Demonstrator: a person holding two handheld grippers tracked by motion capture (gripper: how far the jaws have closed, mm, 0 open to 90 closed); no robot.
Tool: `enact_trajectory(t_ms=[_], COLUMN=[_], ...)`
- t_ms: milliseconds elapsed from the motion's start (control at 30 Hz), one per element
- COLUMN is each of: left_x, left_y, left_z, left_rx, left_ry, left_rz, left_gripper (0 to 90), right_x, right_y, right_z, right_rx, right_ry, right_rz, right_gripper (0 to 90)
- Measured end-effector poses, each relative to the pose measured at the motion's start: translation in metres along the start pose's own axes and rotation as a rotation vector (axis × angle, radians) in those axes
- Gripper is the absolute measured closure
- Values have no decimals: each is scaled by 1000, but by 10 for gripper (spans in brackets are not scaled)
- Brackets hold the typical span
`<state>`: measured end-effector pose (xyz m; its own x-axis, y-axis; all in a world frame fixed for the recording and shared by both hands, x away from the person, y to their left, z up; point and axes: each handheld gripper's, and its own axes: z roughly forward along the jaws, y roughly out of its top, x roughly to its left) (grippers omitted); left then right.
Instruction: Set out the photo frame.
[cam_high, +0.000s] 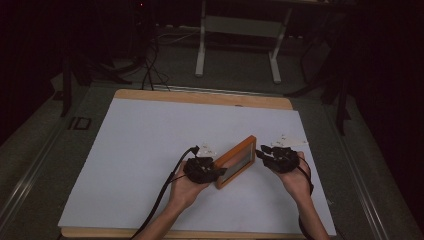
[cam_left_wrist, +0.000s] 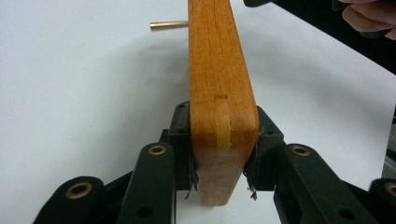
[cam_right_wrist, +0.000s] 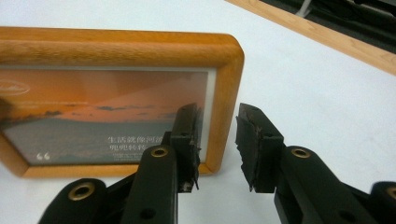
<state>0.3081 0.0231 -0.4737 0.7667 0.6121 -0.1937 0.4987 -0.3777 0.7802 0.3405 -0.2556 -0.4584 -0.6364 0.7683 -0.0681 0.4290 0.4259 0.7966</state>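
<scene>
A wooden picture frame (cam_high: 236, 161) with an orange sunset print stands on edge on the white sheet, running diagonally. My left gripper (cam_high: 217, 172) is shut on its near lower end. In the left gripper view both pads press the frame's (cam_left_wrist: 219, 84) two faces at the corner, at my left gripper (cam_left_wrist: 223, 140). My right gripper (cam_high: 260, 152) is at the frame's far upper end. It stands open in front of the frame's (cam_right_wrist: 116, 44) right border in the right gripper view, my right gripper (cam_right_wrist: 218, 135) holding nothing.
A white sheet (cam_high: 150, 150) covers the wooden table (cam_high: 200, 96). Small pale bits (cam_high: 209, 147) lie just behind the frame, and more pale bits (cam_high: 290, 142) lie beyond the right hand. A brass-coloured pin (cam_left_wrist: 168, 25) sticks out from the frame's back. A desk frame (cam_high: 240, 45) stands farther back.
</scene>
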Motion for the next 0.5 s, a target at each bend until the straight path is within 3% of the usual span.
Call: enact_trajectory(t_ms=[233,500], left_x=[13,27], left_y=[14,24], left_z=[-21,-35], left_rx=[-26,-51], left_ry=[-41,-63], left_rz=[58,78], left_gripper=[687,687], right_x=[4,11], right_y=[5,13], right_z=[-3,-1], right_rx=[-7,-25], right_ry=[29,52], right_rz=[-45,-81], right_gripper=[636,611])
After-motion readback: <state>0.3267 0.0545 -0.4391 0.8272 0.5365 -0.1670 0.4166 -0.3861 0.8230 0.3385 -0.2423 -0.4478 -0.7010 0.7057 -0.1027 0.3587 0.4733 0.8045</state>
